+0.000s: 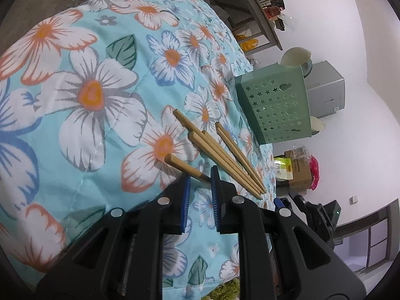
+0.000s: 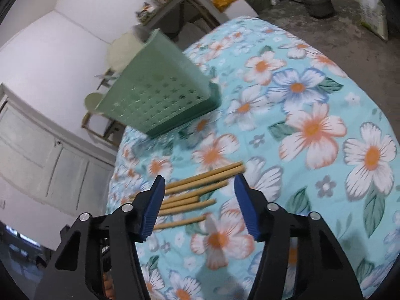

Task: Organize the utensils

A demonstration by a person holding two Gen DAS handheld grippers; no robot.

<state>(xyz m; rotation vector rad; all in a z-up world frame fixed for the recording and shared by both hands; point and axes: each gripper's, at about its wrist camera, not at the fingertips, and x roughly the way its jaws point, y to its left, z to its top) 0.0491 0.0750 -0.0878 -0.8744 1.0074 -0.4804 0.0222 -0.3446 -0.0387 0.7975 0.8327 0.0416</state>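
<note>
- a soft, quilted turquoise cloth printed with large white, orange and blue flowers point(image 1: 105, 80) covers the table, its surface slightly puffy and creased.
- a loose bundle of slim, round, pale bamboo chopsticks point(image 1: 220, 155) lies flat on the cloth, roughly parallel, tapering toward one end.
- one separate bamboo chopstick point(image 1: 185, 166) runs between the ribbed blue pads of the left gripper point(image 1: 201, 177); the black plastic jaws sit narrowly apart around it, and i cannot tell whether the pads actually press it.
- the right gripper point(image 2: 198, 183) hangs over the bundle with its blue-padded jaws spread wide, touching nothing.
- a sage-green plastic utensil holder with star-shaped cutouts point(image 1: 277, 105) stands on the cloth near the table edge, just beyond the chopsticks.
</note>
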